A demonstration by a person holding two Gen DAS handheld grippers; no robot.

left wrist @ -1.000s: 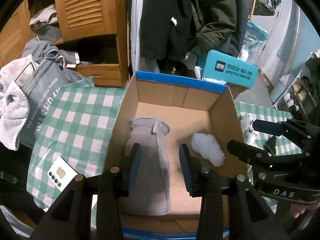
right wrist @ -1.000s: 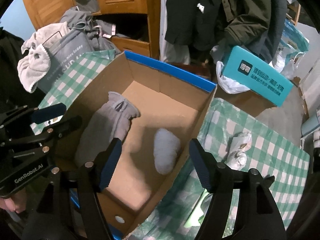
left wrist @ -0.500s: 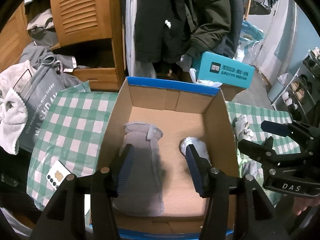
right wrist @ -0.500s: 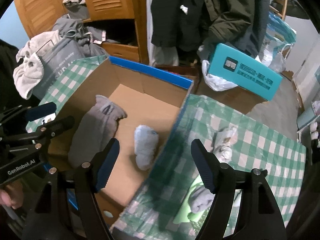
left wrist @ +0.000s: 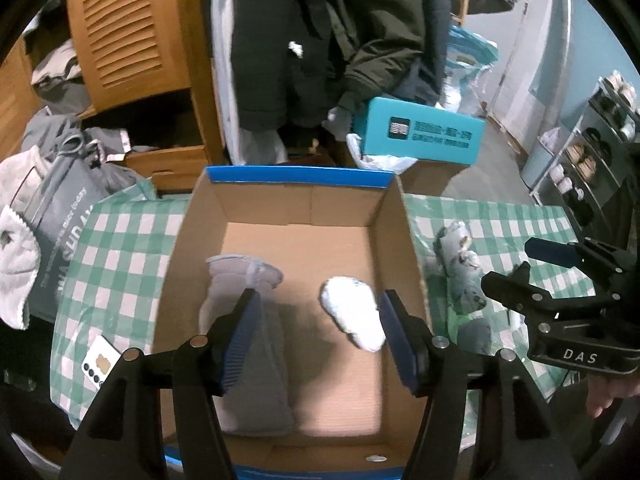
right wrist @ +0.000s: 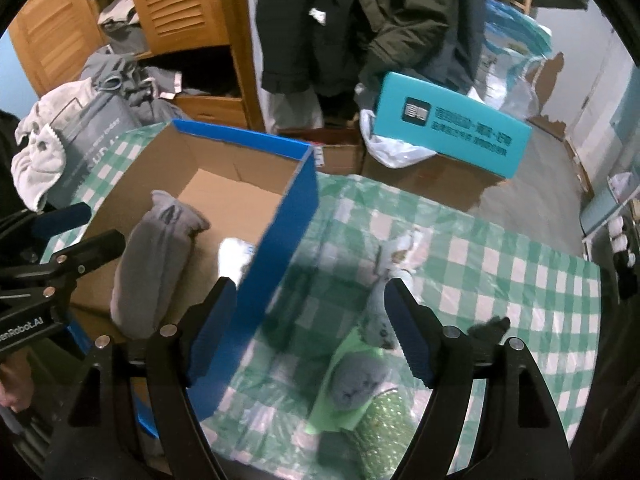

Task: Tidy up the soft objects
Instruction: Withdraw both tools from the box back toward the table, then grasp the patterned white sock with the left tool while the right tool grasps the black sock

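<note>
An open cardboard box with blue rim stands on a green checked cloth. Inside lie a grey mitten on the left and a white rolled sock on the right; both also show in the right wrist view, mitten, sock. My left gripper is open and empty above the box. My right gripper is open and empty over the cloth right of the box, above a small pile: a patterned grey-white sock, a grey rolled sock on green fabric, and a dark piece.
A phone lies on the cloth left of the box. A grey bag and white towel sit at the far left. Behind stand a wooden cupboard, hanging dark coats and a teal box. Shoe racks stand at the right.
My left gripper has drawn back and opened wider above the box. My right gripper has moved right, from over the box to over the cloth and the sock pile.
</note>
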